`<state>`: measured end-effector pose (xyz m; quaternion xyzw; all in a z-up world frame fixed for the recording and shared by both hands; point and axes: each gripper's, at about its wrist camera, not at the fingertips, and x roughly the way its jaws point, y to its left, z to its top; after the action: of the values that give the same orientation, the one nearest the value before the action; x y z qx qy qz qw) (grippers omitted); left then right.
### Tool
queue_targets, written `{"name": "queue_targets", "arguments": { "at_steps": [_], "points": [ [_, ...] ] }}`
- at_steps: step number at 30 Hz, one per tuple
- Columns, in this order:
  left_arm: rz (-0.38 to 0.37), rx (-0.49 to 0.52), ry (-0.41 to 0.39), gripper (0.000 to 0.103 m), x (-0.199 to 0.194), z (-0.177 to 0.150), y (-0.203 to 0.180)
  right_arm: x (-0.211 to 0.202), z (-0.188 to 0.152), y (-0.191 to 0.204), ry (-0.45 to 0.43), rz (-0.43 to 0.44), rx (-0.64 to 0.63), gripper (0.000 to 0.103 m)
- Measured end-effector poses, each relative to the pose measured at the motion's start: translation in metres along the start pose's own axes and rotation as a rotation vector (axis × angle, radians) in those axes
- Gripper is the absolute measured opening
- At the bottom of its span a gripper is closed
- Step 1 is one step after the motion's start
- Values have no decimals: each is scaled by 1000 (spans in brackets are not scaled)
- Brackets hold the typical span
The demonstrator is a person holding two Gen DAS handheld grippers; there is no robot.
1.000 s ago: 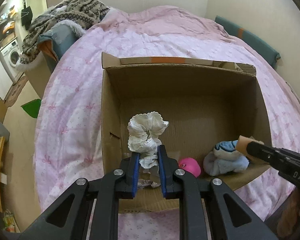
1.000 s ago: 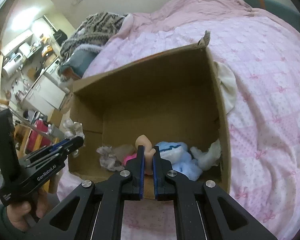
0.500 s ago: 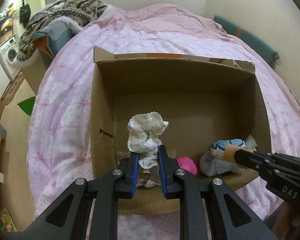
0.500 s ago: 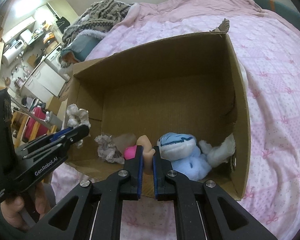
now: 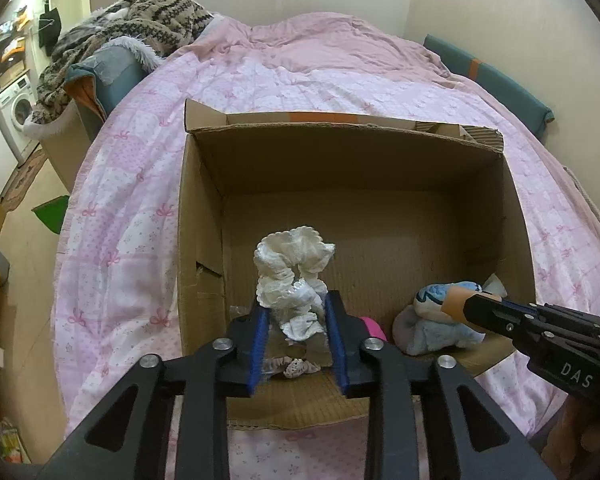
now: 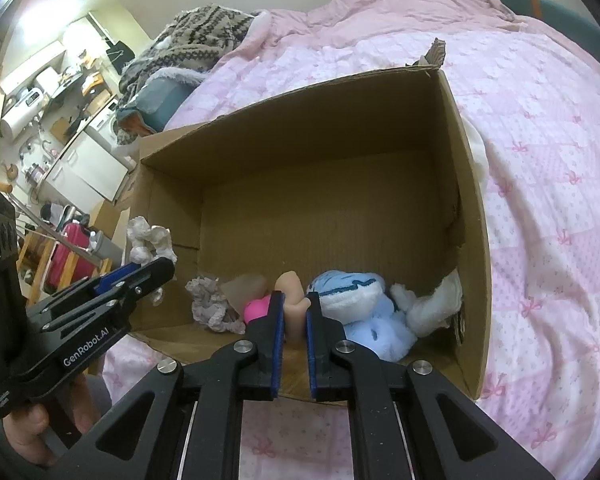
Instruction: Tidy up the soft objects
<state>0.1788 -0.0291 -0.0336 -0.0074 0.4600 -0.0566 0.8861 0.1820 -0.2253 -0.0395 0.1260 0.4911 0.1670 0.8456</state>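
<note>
A cardboard box [image 5: 204, 240] sits open on the pink bed just ahead of both grippers, ready for soft things. The left gripper [image 5: 296, 320] pinches a white lace scrunchie [image 5: 292, 268] above the box's near edge; the right gripper [image 6: 296, 316] clamps a beige squishy toy [image 6: 292, 292] beside the blue plush [image 6: 356, 300].

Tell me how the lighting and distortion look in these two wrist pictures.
Left wrist view: even indoor light, fisheye bowing the cardboard box, white scrunchie sharp. Right wrist view: a blown-out bright patch on the wall at upper left, box interior shaded, dark vignette at the corners, blue plush sharp.
</note>
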Motion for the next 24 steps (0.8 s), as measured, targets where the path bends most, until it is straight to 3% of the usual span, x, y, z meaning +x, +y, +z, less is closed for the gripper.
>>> {"name": "queue_targets", "arguments": {
  "at_steps": [3,7,11,15,16,17,18,24],
  "points": [
    [5,1,-10,36,-2,1,-2,-1,1,-1,-7,7,12,16],
    [23,18,-25,38,-6,1,-6,-2,0,0,-5,5,8,16],
    [35,18,-46,55,-11,1,-6,-6,0,-2,-17,11,19,17],
    [49,17,-59,63,-16,1,-6,-10,0,-6,-32,9,42,38],
    [51,15,-60,63,-17,1,-6,-11,1,-6,-38,8,45,47],
    [53,13,-63,63,-18,1,-5,-14,1,-6,-52,-4,47,67],
    [57,13,-69,63,-20,1,-5,-18,2,-5,-73,-20,47,73],
    [91,26,-112,63,-38,-1,-5,-35,4,-4,-130,-93,39,75]
  ]
}}
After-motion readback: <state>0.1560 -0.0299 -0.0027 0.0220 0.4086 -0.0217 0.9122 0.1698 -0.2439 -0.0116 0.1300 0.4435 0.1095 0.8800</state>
